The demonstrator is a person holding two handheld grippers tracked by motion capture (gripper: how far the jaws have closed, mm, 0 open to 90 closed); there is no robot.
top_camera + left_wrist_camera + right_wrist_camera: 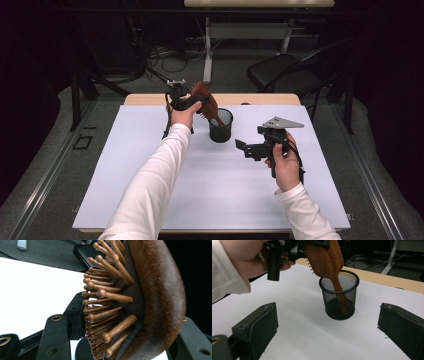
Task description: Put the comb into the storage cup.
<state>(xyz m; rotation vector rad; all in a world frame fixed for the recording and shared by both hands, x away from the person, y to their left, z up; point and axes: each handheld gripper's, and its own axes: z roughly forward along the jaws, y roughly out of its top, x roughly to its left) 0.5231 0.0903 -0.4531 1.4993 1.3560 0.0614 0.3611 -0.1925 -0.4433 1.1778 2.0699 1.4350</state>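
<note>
A brown wooden hairbrush (204, 96) hangs head-up, tilted, with its handle down inside a black mesh cup (220, 126). My left gripper (186, 102) is shut on the brush's head. In the left gripper view the bristles (107, 297) and padded back (160, 297) sit between the jaws. My right gripper (244, 149) is open and holds nothing. It hovers to the right of the cup and points at it. In the right gripper view the cup (340, 296) and the brush (324, 255) stand ahead between the spread jaws.
A white sheet (150, 160) covers the table, and a wooden edge (260, 99) shows at the back. Behind the table are a black chair (280, 70), a desk leg (207, 55) and floor cables (165, 55).
</note>
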